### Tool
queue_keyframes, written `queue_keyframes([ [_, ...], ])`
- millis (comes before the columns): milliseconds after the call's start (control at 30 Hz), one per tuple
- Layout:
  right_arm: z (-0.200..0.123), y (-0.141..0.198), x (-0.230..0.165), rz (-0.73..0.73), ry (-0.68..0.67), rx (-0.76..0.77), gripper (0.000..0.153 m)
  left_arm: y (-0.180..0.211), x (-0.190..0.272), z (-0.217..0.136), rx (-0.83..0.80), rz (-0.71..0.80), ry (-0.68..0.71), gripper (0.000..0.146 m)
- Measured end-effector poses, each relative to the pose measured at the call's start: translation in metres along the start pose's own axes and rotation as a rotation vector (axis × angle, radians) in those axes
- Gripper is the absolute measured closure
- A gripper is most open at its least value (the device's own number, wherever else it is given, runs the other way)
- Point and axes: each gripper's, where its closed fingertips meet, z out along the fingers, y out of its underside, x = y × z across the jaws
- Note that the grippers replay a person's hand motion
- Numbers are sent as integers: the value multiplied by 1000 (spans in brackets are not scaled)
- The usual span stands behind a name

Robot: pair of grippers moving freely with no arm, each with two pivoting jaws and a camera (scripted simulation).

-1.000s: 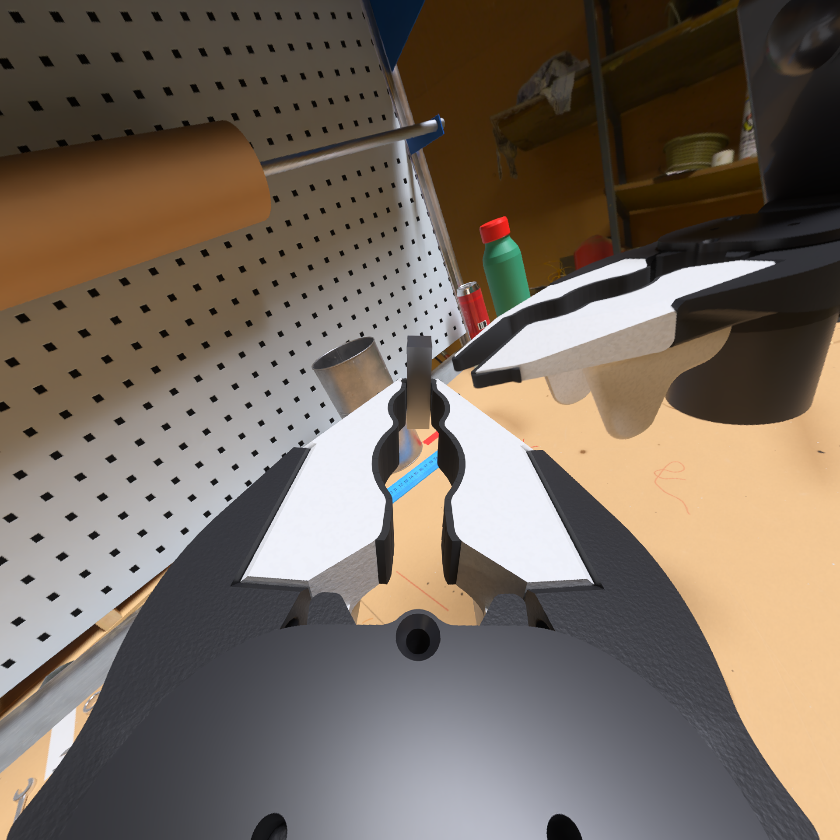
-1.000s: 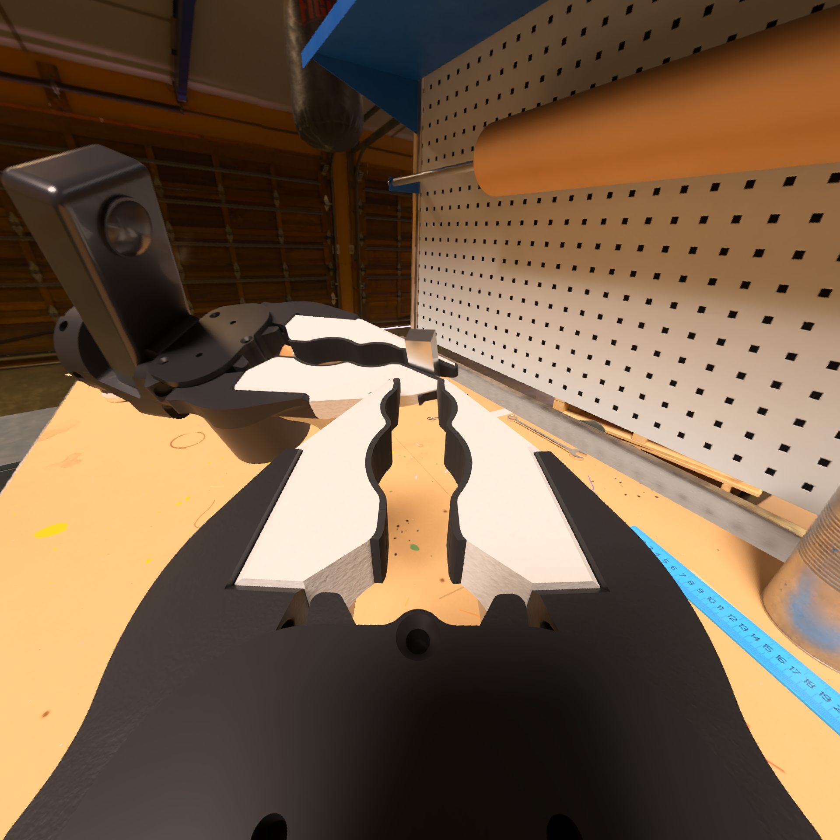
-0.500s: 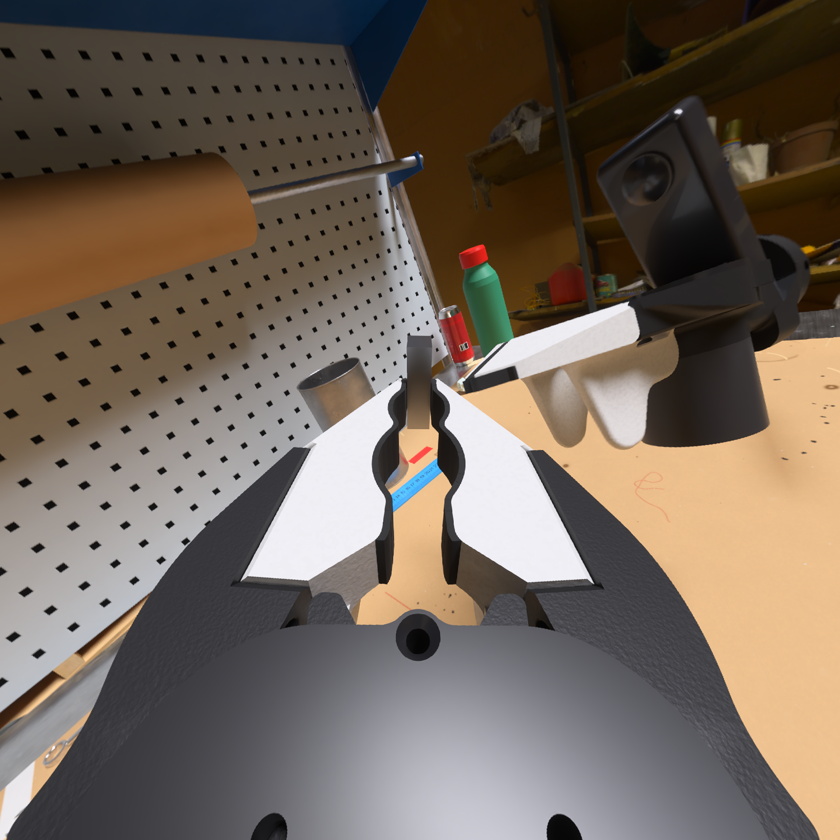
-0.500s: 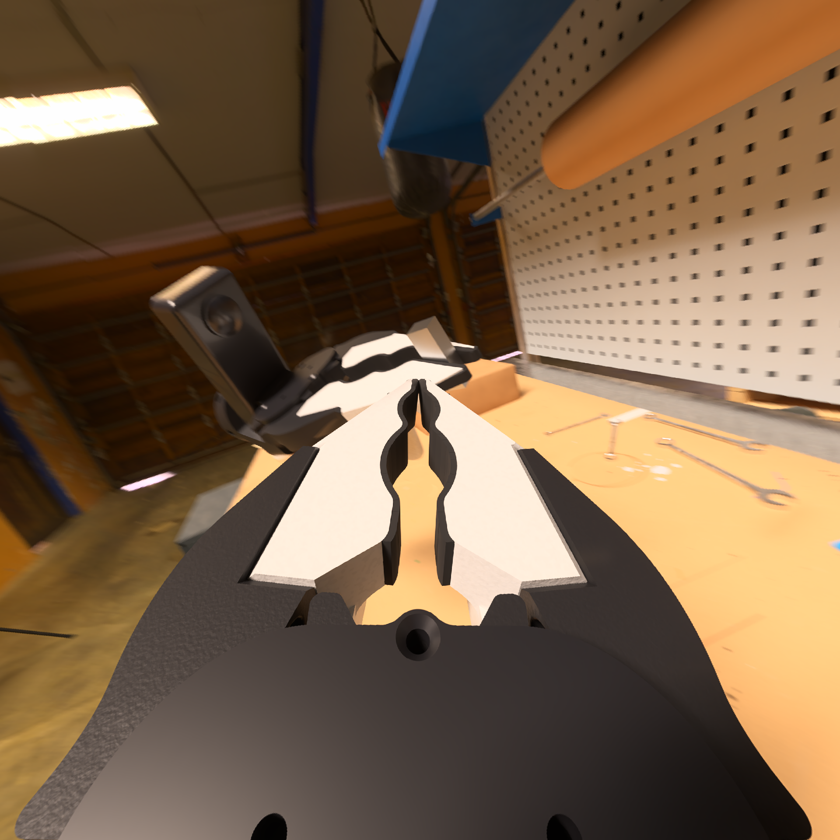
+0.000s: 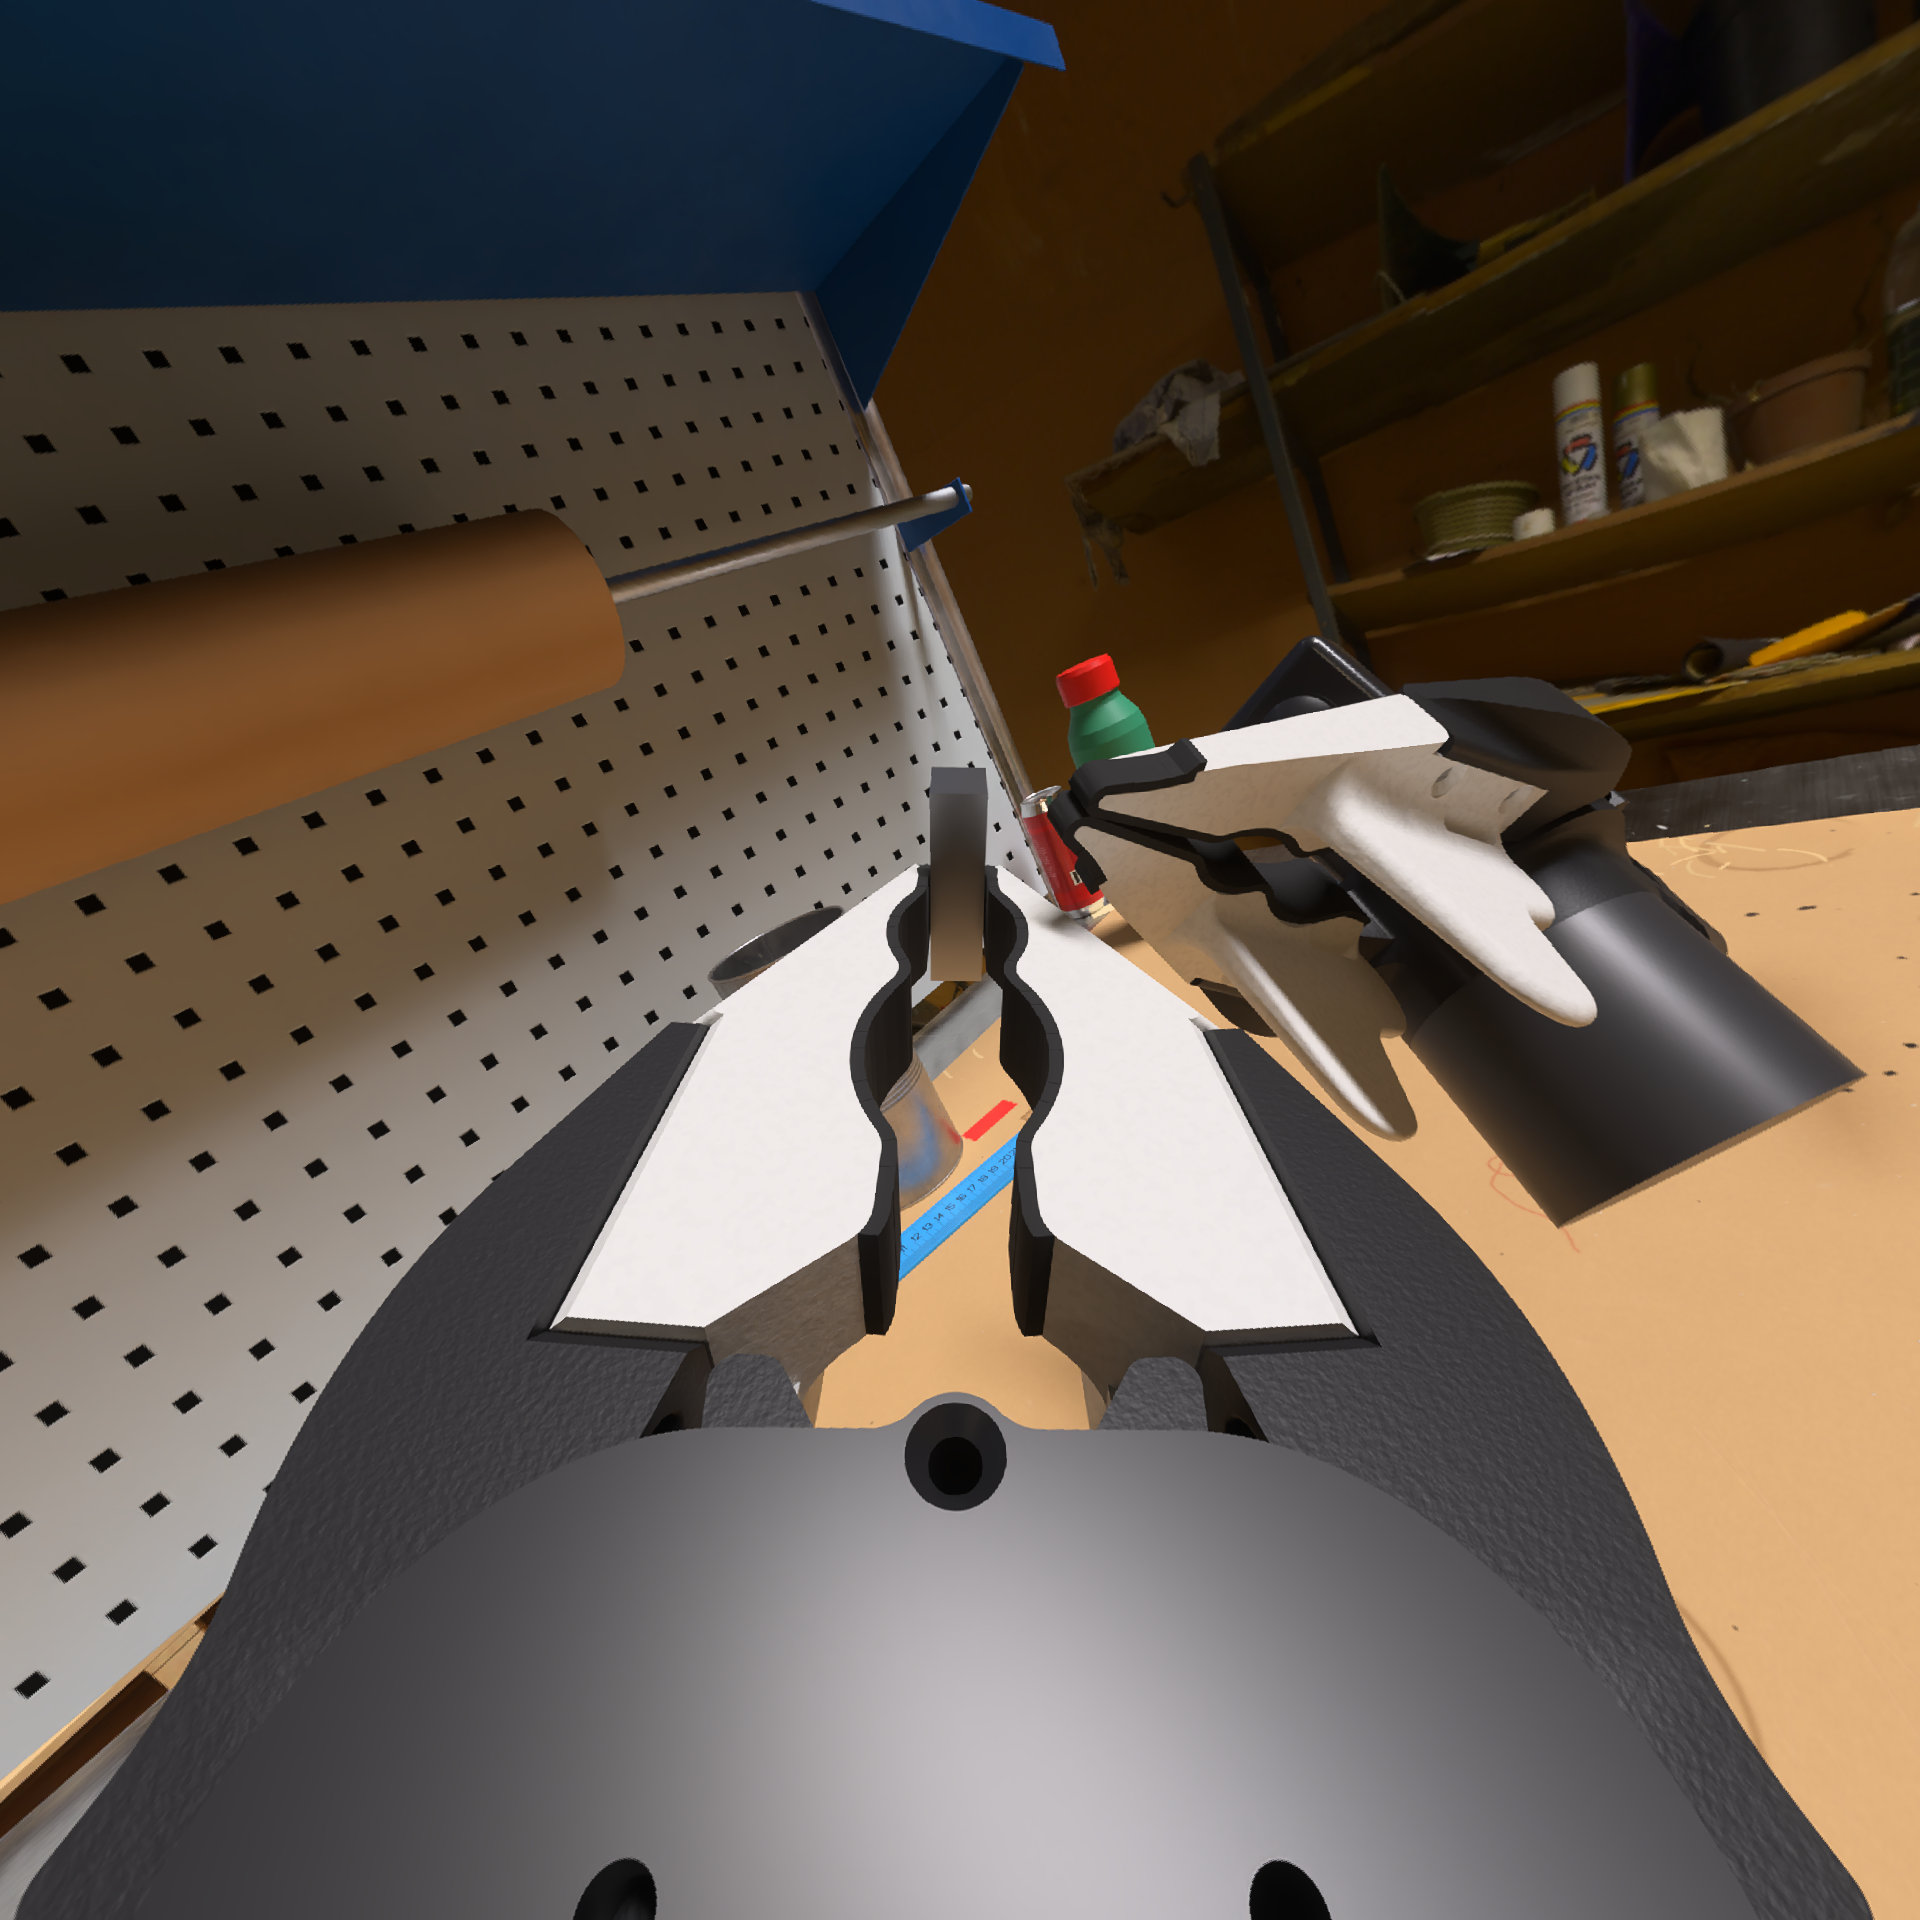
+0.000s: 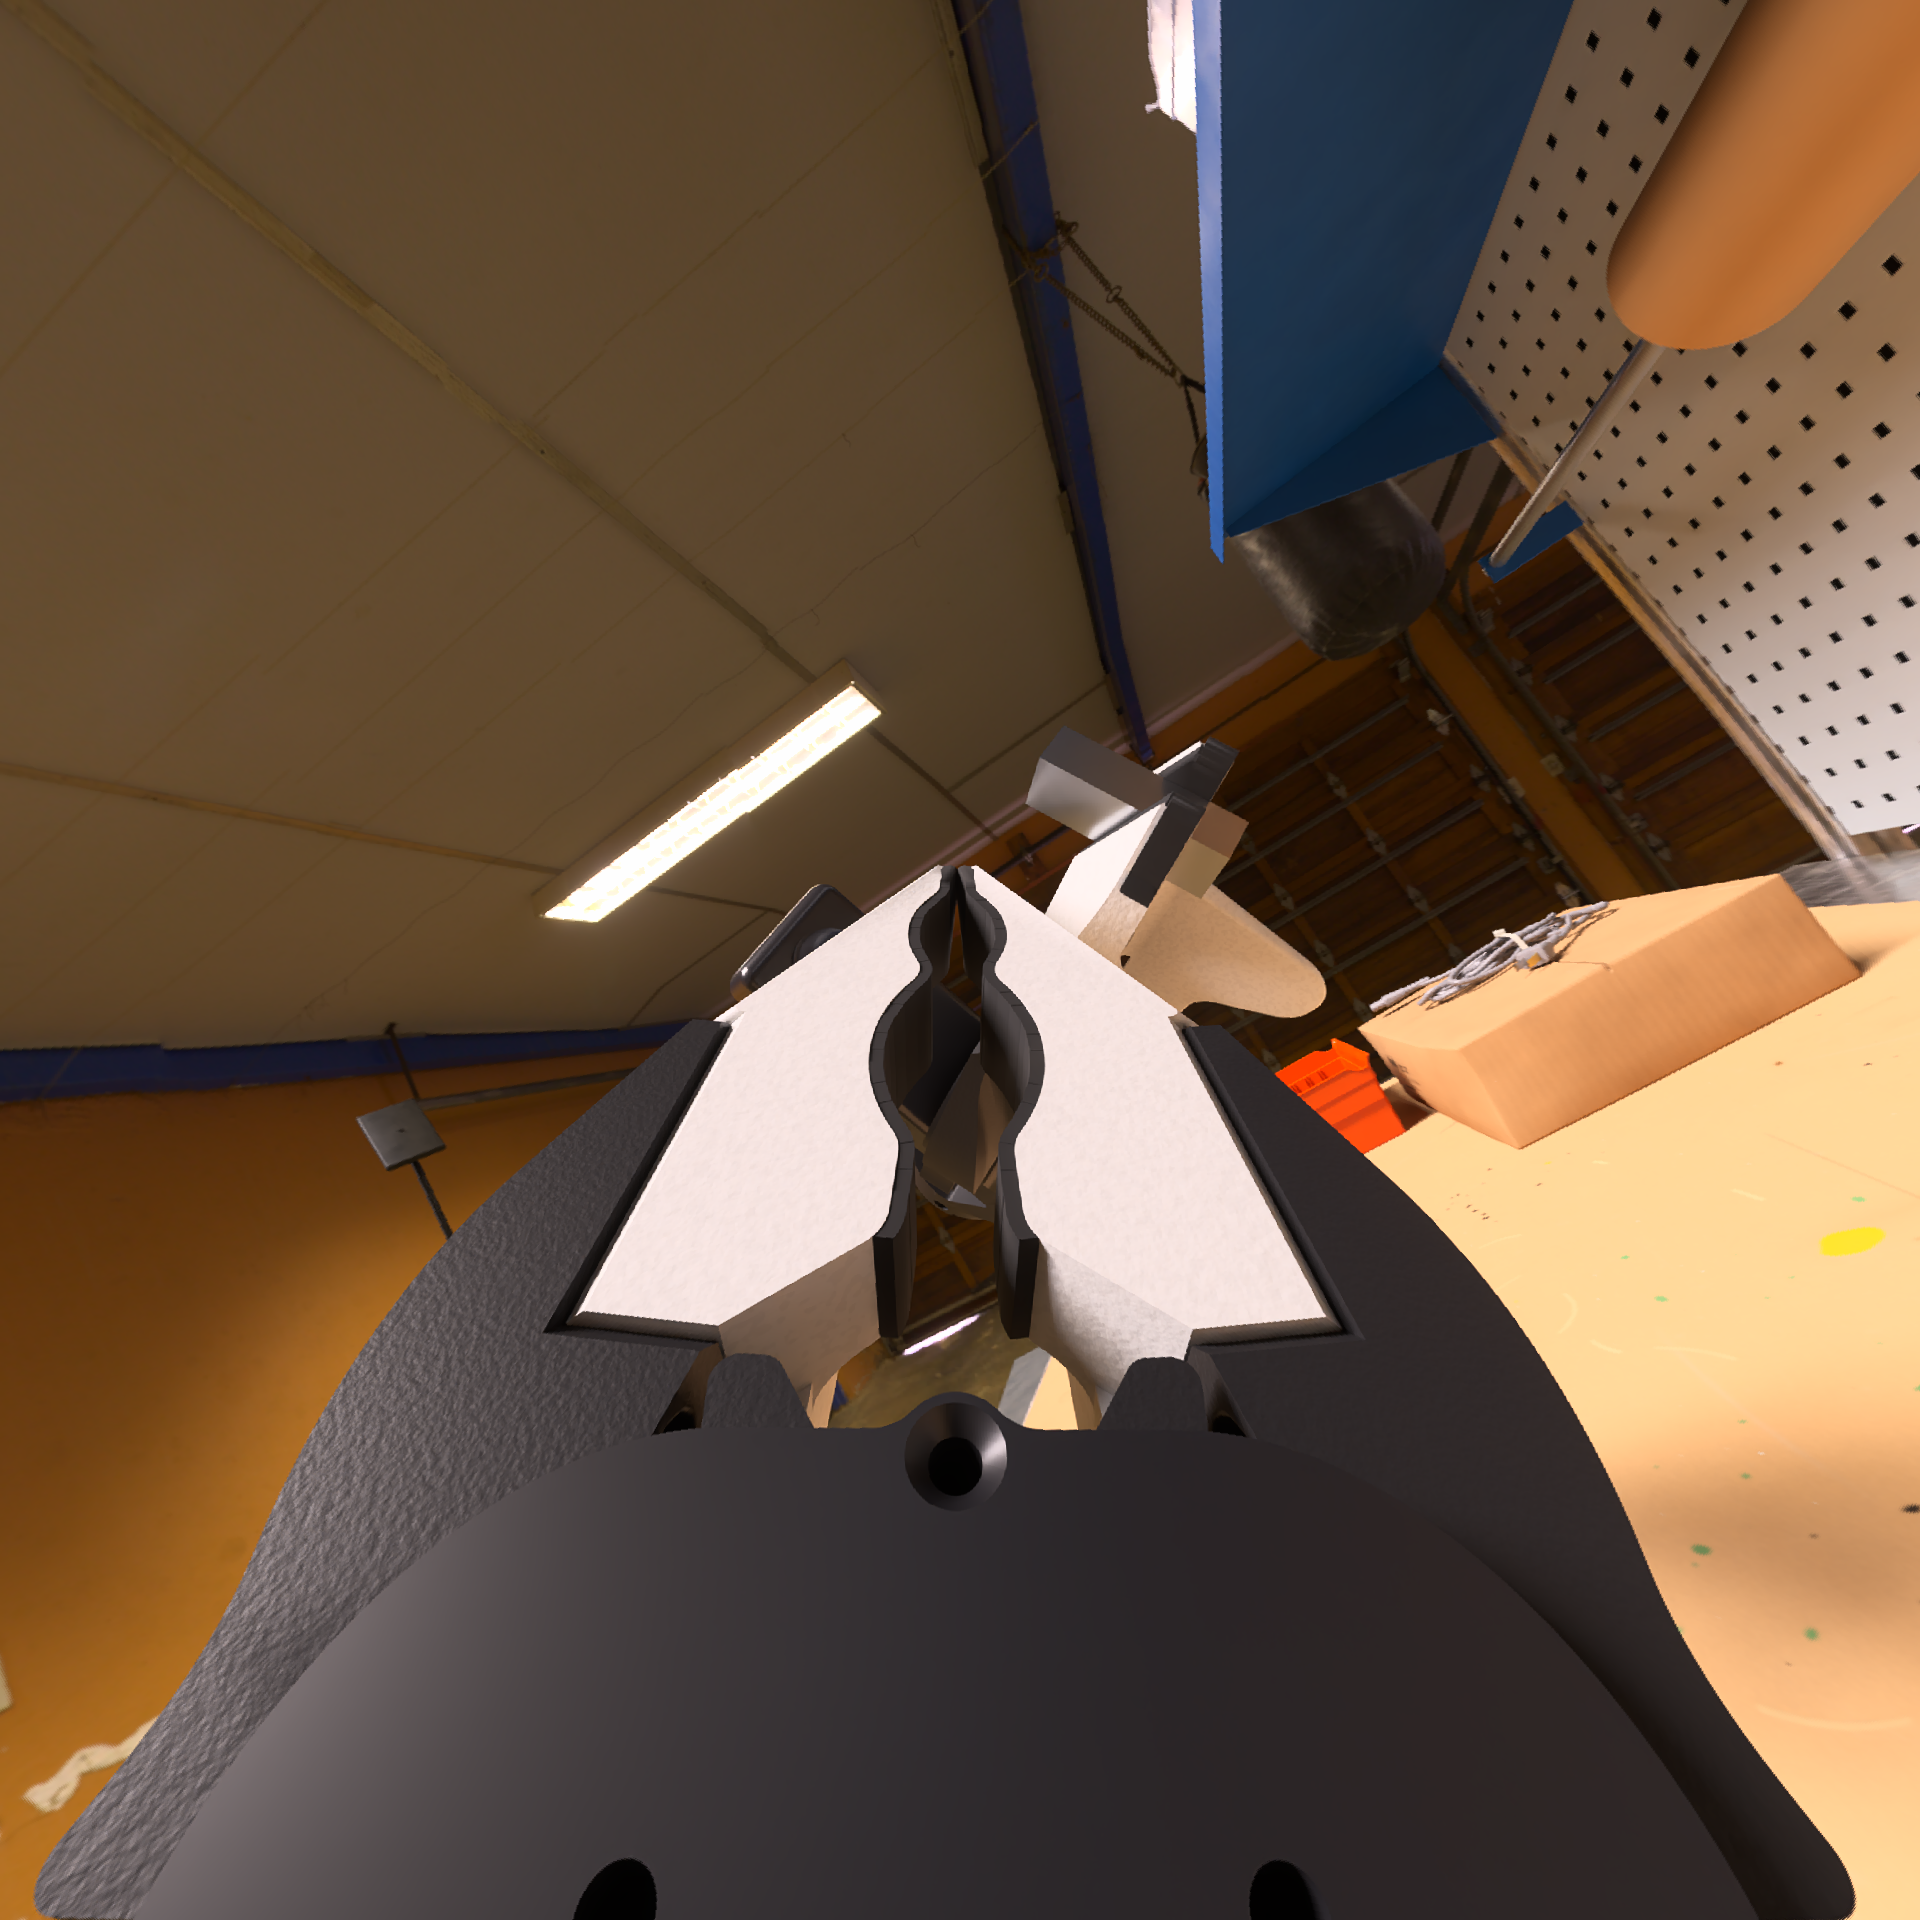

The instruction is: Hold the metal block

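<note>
My left gripper [image 5: 957, 914] is shut on a thin grey metal block [image 5: 956, 852] that stands upright between its fingertips, held above the bench. The block also shows in the right wrist view [image 6: 1091, 795], sticking out of the left gripper [image 6: 1153, 831] just beyond my right fingertips. My right gripper [image 6: 958, 894] is shut with nothing in it and points up toward the ceiling. In the left wrist view the right gripper [image 5: 1081, 831] hovers to the right of the block, a little apart from it.
A white pegboard [image 5: 416, 935] with a brown paper roll [image 5: 291, 675] runs along the left. A metal can [image 5: 769, 945], blue ruler [image 5: 956, 1205], red can [image 5: 1055, 852] and green bottle [image 5: 1101, 717] stand behind. A cardboard box [image 6: 1600, 997] lies on the bench [image 6: 1662, 1351].
My right gripper has closed empty and tilted upward, swinging from the bench toward the ceiling. My left gripper has kept its hold on the block and tipped up slightly.
</note>
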Motion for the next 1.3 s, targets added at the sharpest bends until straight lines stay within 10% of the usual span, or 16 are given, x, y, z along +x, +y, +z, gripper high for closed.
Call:
queue_keyframes([
  [700,-28,-14,30,-722,537,-393,137,20,-7,6,-204,201,-137,137],
  [1133,-25,-16,38,-716,640,-344,153,23,-14,4,-275,345,-227,137],
  [1300,-22,-17,31,-503,500,-253,153,22,-13,5,-251,247,-201,137],
])
